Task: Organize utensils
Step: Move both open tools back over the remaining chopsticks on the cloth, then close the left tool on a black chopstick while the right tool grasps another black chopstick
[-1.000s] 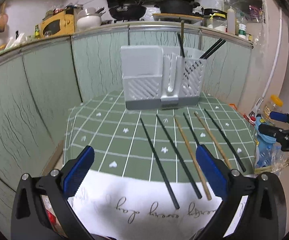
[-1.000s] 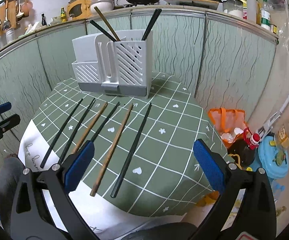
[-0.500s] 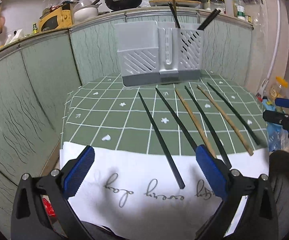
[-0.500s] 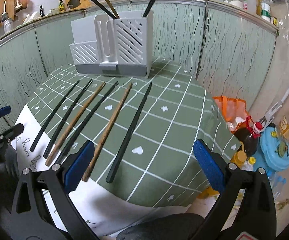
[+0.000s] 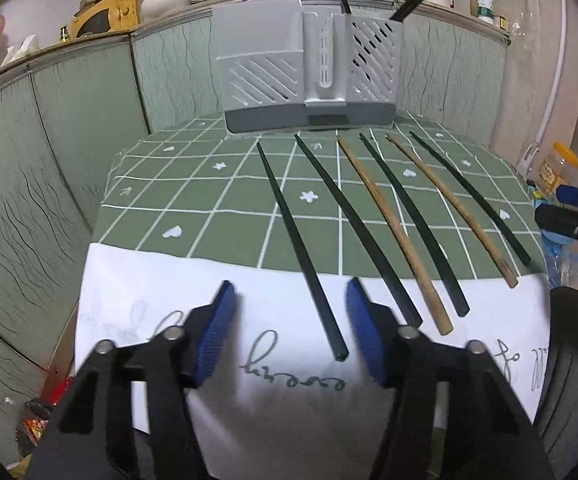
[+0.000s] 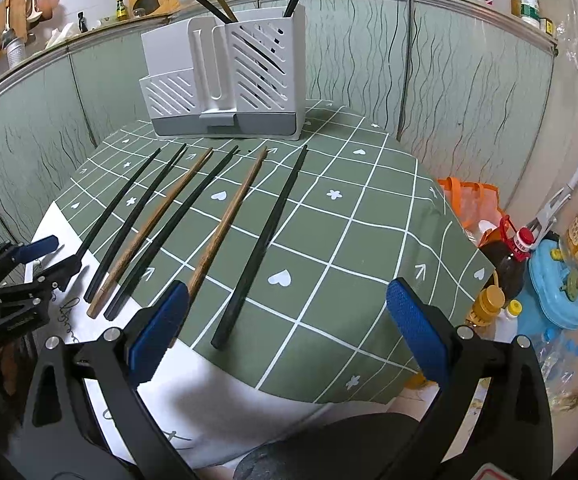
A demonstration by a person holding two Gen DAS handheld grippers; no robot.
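Several chopsticks lie side by side on the green checked tablecloth [image 5: 193, 200], black ones and two brown wooden ones. A grey slotted utensil holder [image 5: 309, 76] stands at the table's far edge with a few chopsticks upright in it; it also shows in the right wrist view [image 6: 225, 80]. My left gripper [image 5: 289, 328] is open, its blue pads either side of the near end of the leftmost black chopstick [image 5: 301, 240]. My right gripper [image 6: 285, 332] is open wide and empty, with the near end of the rightmost black chopstick [image 6: 261, 248] between its fingers and a wooden chopstick [image 6: 225, 228] by its left pad.
A white printed cloth [image 5: 137, 288] covers the table's near edge. Green tiled walls [image 5: 49, 128] stand close behind and to the left. Bottles [image 6: 513, 252], an orange bag [image 6: 473, 200] and a blue lid [image 6: 557, 288] sit on the floor right of the table.
Both grippers have moved forward and down toward the chopsticks' near ends. My left gripper's jaws have narrowed around the leftmost black chopstick without touching it.
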